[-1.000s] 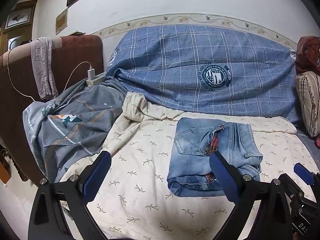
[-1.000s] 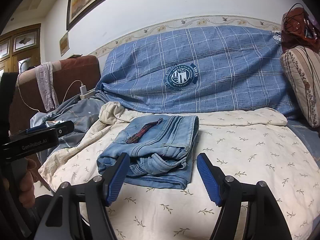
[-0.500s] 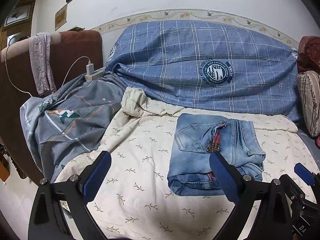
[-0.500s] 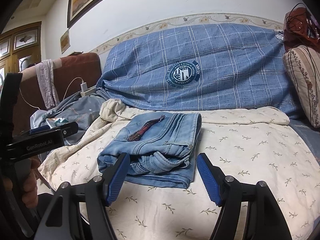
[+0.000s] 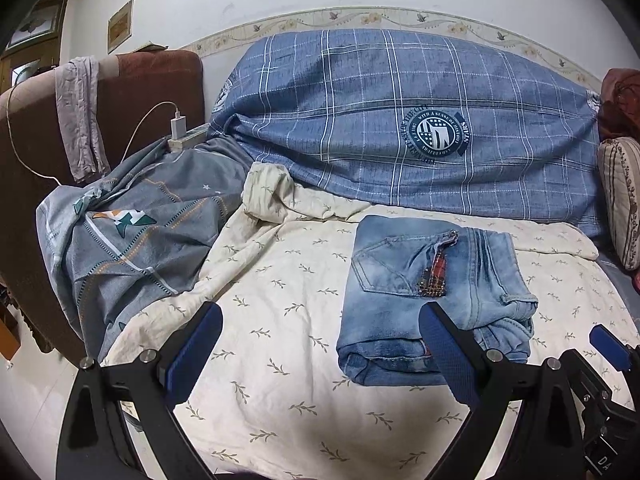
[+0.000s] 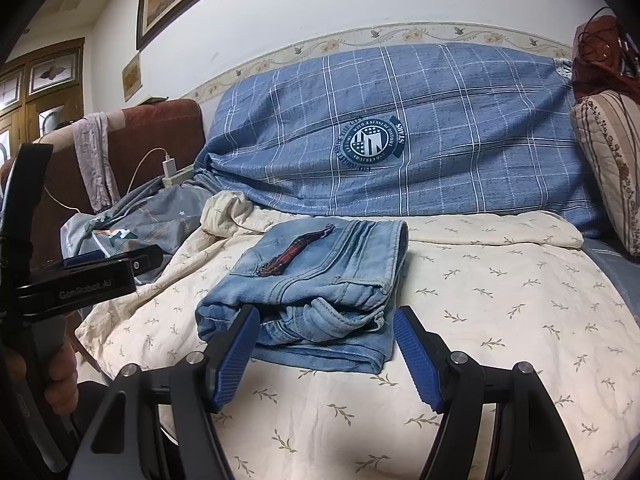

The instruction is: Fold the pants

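The light blue jeans (image 5: pixel 400 280) lie folded into a compact rectangle on the cream leaf-print sheet (image 5: pixel 280 272), with a red plaid lining showing at the fly. My left gripper (image 5: pixel 320 316) hovers open just in front of them, its right finger overlapping their near left corner in the picture. In the right wrist view the jeans (image 6: pixel 320 276) sit just beyond my right gripper (image 6: pixel 326 316), which is open and holds nothing. The folded waistband faces it. A hand holds the left gripper (image 6: pixel 80 280) at the left edge of that view.
A blue plaid quilt (image 5: pixel 400 120) is heaped against the wall behind the jeans. A grey printed duvet (image 5: pixel 140 240) spills over the bed's left side, below a charger on a power strip (image 5: pixel 178 132). A striped pillow (image 6: pixel 608 160) stands at the right.
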The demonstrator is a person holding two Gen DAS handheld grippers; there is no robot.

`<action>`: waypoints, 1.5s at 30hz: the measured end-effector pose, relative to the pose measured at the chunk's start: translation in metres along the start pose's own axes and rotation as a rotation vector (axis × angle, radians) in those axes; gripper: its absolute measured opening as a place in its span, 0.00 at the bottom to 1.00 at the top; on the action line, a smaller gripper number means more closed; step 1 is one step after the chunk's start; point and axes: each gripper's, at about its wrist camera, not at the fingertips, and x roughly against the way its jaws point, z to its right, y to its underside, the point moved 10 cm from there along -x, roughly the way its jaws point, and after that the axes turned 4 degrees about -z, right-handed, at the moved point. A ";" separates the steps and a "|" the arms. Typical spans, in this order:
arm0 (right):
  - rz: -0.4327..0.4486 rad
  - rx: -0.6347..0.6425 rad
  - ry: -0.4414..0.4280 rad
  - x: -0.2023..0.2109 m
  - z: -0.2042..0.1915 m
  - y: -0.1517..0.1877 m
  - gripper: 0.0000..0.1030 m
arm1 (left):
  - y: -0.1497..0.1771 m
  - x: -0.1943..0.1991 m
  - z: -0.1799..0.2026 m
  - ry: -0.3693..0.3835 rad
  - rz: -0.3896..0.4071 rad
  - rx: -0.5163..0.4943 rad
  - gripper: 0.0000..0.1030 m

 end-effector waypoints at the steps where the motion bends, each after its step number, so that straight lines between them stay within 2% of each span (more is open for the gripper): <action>1: -0.001 0.001 0.000 0.000 0.000 0.000 0.71 | 0.000 0.000 0.000 0.001 -0.002 -0.001 0.96; 45: -0.024 0.023 -0.004 -0.008 -0.005 0.005 0.71 | 0.014 -0.019 -0.010 -0.003 -0.060 0.015 0.96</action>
